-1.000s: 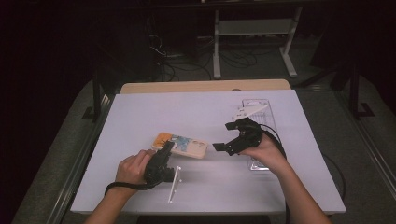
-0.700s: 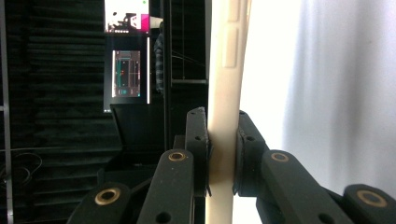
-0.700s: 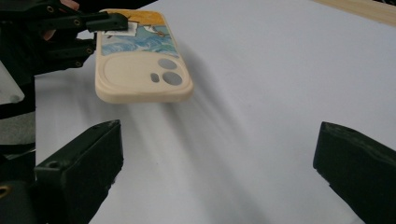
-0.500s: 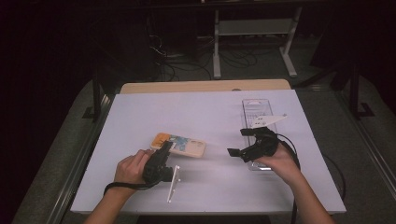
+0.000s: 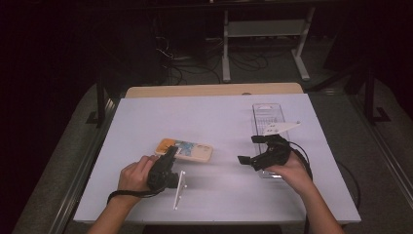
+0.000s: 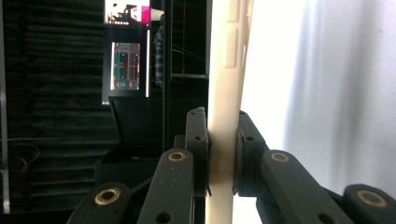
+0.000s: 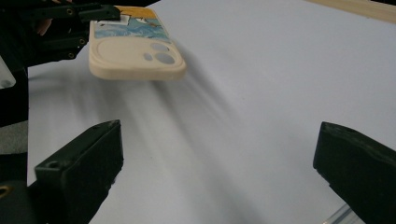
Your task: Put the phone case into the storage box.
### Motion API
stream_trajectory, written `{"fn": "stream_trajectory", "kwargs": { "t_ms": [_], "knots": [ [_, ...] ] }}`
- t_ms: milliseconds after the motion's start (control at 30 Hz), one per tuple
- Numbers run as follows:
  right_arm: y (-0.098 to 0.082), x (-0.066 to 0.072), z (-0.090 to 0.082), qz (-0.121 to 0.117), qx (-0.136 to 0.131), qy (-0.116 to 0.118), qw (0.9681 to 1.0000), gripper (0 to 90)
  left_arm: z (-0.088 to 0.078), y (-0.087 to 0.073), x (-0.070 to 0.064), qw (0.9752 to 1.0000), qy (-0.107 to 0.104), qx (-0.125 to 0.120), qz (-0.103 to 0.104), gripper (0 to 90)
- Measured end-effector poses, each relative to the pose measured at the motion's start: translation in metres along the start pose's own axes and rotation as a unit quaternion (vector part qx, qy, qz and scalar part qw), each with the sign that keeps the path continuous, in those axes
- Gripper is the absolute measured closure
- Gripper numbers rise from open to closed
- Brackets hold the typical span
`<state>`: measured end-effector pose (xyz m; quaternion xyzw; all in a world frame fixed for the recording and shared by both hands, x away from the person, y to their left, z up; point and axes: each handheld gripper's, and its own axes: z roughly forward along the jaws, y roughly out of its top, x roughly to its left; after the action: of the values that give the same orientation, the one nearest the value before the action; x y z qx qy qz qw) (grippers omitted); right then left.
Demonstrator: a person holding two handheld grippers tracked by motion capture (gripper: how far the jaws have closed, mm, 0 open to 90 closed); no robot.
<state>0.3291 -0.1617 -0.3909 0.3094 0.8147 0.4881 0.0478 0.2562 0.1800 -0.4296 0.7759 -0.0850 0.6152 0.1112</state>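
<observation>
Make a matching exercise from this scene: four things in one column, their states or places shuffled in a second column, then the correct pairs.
Things:
1. left tool
2. right tool
3. phone case
4. clear tray

States or places:
A. jaws spread wide, nothing between them
B. cream with a colourful picture, held just above the table by one end
C. lying at the table's right side, beyond the right hand
D. jaws clamped on a thin cream edge

Pairs: 1-D, 2-A, 3-B, 4-C
</observation>
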Motion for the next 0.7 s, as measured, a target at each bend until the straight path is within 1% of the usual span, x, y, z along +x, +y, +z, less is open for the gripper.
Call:
{"fn": "stream_trajectory", "kwargs": {
  "t_ms": [167, 367, 400, 600, 700],
  "knots": [
    [-0.0002, 0.0005, 0.0012, -0.003, 0.004, -0.001, 1.0000, 1.3, 0.0020, -0.0025, 0.0017, 0.9995, -0.007, 0.000, -0.029, 79.4],
    [-0.0003, 0.0008, 0.0018, -0.003, 0.007, -0.001, 1.0000, 1.3, 0.0037, -0.0041, 0.0036, 0.9980, -0.020, 0.003, -0.060, 79.4],
    [-0.0003, 0.0012, 0.0019, -0.001, 0.008, -0.002, 1.0000, 1.3, 0.0049, -0.0040, 0.0030, 0.9971, -0.018, -0.002, -0.074, 79.3],
    [-0.0002, 0.0004, 0.0026, -0.004, 0.009, 0.000, 0.9999, 1.3, 0.0058, -0.0042, 0.0039, 0.9954, -0.030, 0.000, -0.091, 79.3],
    [-0.0001, 0.0003, 0.0029, -0.004, 0.011, 0.000, 0.9999, 1.3, 0.0060, -0.0043, 0.0048, 0.9940, -0.035, 0.000, -0.104, 79.3]
  ]
}}
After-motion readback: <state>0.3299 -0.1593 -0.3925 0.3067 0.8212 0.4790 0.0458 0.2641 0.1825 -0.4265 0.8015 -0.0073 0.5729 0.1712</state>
